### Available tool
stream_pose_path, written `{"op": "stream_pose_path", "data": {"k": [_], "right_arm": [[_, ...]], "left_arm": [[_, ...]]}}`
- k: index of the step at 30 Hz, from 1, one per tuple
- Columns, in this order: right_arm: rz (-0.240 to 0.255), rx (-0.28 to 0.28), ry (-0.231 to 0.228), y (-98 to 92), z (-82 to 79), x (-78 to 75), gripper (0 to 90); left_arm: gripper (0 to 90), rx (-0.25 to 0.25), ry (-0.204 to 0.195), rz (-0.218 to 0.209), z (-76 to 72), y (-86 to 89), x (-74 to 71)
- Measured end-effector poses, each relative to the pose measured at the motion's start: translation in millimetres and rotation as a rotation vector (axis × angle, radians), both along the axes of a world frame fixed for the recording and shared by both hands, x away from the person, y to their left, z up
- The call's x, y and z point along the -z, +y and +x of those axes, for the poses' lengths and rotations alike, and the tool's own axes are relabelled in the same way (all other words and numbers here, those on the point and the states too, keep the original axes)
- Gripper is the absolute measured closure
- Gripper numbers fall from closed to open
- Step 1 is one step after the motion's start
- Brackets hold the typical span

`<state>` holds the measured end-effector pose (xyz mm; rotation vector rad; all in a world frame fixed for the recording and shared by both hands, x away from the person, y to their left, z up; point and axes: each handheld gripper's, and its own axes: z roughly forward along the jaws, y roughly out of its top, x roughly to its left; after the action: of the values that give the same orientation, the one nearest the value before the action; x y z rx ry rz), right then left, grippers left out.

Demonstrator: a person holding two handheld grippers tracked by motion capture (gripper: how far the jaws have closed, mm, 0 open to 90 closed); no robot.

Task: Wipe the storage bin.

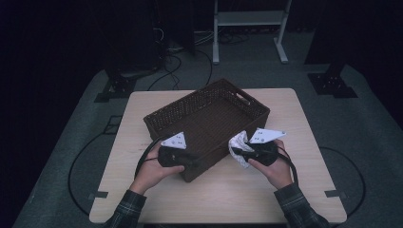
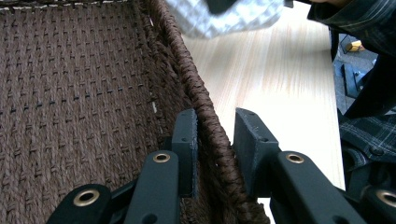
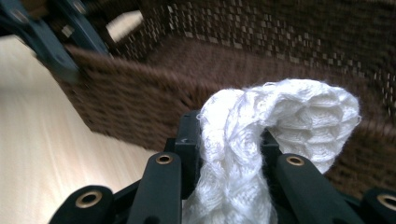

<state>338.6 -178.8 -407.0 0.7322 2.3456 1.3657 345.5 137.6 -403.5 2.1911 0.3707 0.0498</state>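
Tongs [image 2: 215,140] clamp basket [image 2: 205,116] rim; cloth [image 3: 261,140] beside it.

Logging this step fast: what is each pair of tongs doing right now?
Left tongs: closed on the basket rim.
Right tongs: closed on the white cloth.

Dark brown woven basket [image 1: 247,111]; white waffle-knit cloth [image 3: 261,135]; pale wood-grain table [image 1: 304,142]; plaid sleeves [image 1: 302,209]
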Motion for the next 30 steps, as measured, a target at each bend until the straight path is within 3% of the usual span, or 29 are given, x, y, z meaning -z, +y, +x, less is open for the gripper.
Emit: {"op": "stream_pose_path", "data": {"k": [5,30], "right_arm": [[0.027,-0.030,-0.008,6.3,-4.3,-5.2,70.6],[-0.068,-0.078,0.118,31.8,11.2,41.6,71.0]], "left_arm": [[69.8,0.000,0.000,0.002,-0.1,-0.1,-0.1],[69.8,-0.001,0.001,0.003,0.1,-0.3,-0.1]]}}
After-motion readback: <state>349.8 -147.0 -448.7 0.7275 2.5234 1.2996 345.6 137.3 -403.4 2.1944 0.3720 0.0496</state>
